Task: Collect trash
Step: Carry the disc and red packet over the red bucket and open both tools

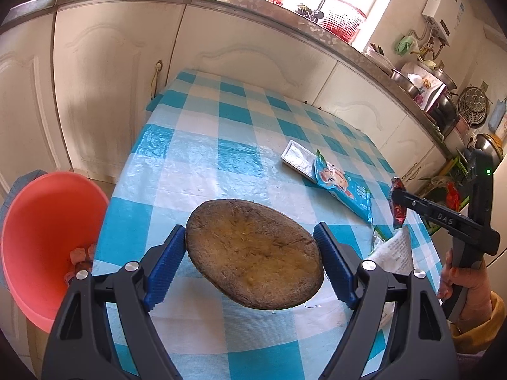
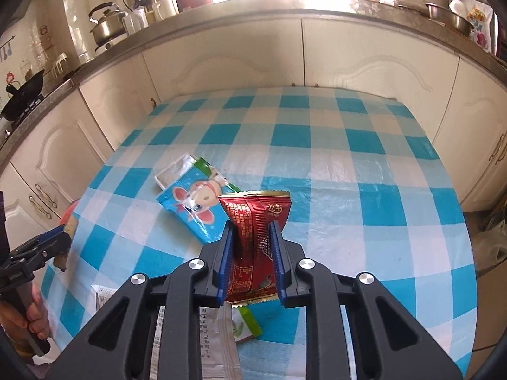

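The red wrapper (image 2: 253,240) is pinched at its middle between the blue pads of the right tongs (image 2: 250,259), clamped on it and lifted clear of the checked desk (image 2: 348,171). Just behind it on the desk lie a blue cartoon packet (image 2: 190,209) and a silver foil tray (image 2: 172,171), overlapping. Under the right tongs sit a white printed packet (image 2: 218,342) and a small green one (image 2: 244,326). The left tongs (image 1: 253,262) grip a round brown disc (image 1: 253,253) by its 2 edges above the desk. An orange bin (image 1: 47,240) stands beside the desk's left edge.
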Available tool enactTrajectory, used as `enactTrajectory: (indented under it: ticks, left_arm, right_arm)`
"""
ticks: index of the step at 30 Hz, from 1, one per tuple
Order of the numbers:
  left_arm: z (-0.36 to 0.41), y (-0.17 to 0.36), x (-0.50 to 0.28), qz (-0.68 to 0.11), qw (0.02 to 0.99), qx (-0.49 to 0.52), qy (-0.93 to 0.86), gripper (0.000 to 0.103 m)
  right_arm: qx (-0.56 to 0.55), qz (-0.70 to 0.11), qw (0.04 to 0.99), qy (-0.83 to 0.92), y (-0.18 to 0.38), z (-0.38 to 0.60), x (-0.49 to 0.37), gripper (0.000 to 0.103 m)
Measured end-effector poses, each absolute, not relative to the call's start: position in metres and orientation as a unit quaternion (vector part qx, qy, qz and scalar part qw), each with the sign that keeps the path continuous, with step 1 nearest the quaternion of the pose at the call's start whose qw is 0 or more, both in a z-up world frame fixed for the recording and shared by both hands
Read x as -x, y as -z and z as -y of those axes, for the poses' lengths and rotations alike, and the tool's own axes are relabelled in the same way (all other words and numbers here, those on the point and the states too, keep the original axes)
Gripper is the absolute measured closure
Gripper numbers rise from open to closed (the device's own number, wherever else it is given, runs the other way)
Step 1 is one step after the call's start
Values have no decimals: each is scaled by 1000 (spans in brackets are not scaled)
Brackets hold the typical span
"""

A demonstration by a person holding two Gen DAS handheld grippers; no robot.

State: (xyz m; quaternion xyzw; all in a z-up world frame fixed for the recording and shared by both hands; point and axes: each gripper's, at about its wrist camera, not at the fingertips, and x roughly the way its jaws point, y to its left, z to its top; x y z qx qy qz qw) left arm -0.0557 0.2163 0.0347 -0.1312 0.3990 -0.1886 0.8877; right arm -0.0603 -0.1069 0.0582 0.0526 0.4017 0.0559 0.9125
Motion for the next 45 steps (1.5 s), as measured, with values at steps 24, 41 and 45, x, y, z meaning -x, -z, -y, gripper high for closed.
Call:
enactTrajectory:
  ticks: [24,41,45]
  left_arm:
    - [-245,-44,59,-376,900,143,169,21]
    - [-354,-40,74,-369,914,164,34,21]
    - [-379,-29,71,-375,911,170,-1,21]
  right_arm:
    - [-113,-346,914,-180,-106,45,46,79]
    - [-108,-396,833,-372,-99,-120,11,79]
    - [-109,-421,805,-403,-86,-159,2,79]
